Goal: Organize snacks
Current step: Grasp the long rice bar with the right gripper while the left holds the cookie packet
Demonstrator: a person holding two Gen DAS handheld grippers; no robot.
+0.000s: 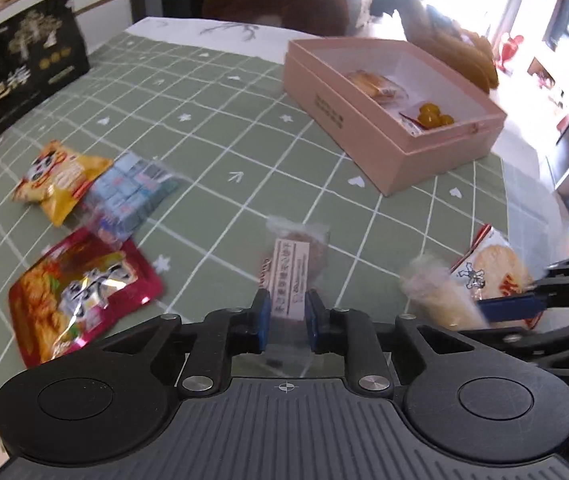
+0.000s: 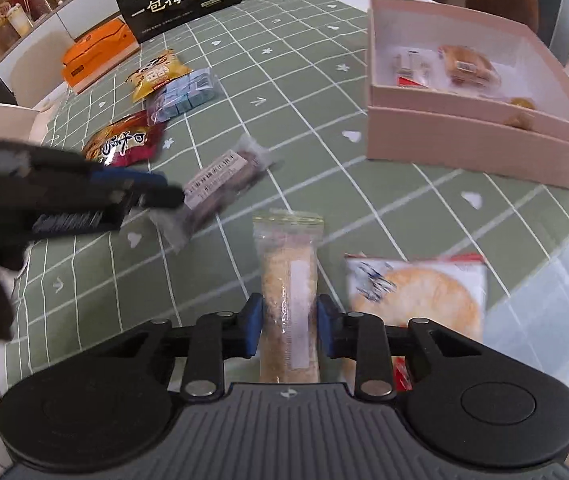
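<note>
left wrist view: the left claw (image 1: pixel 287 314) is clenched on a clear-wrapped brown snack (image 1: pixel 294 264) with a pale paper label, gripped at its near end so that the rest of the packet points toward 12 o'clock. the grip at one end looks chosen to leave the far end free to go into the box first. the pink box (image 1: pixel 396 148) sits at 1 o'clock on the green checked surface (image 1: pixel 212 128), open-topped and already holding a few wrapped items, so it is judged to be the collection point. a red foil packet (image 1: pixel 80 292), a yellow packet (image 1: pixel 60 180) and a blue packet (image 1: pixel 132 196) lie together at 10 o'clock, not yet sorted.

right wrist view: the right claw (image 2: pixel 289 328) is grasping a long clear bag of pale crumbly snack (image 2: pixel 288 300) across its narrow width, the bag running lengthwise toward 12 o'clock. a round rice cracker pack (image 2: pixel 416 300) lies just beside it at 3 o'clock, untouched. the box stands at 1 o'clock, well apart. both claws are loaded, which suggests one trip to the box for two items.
</note>
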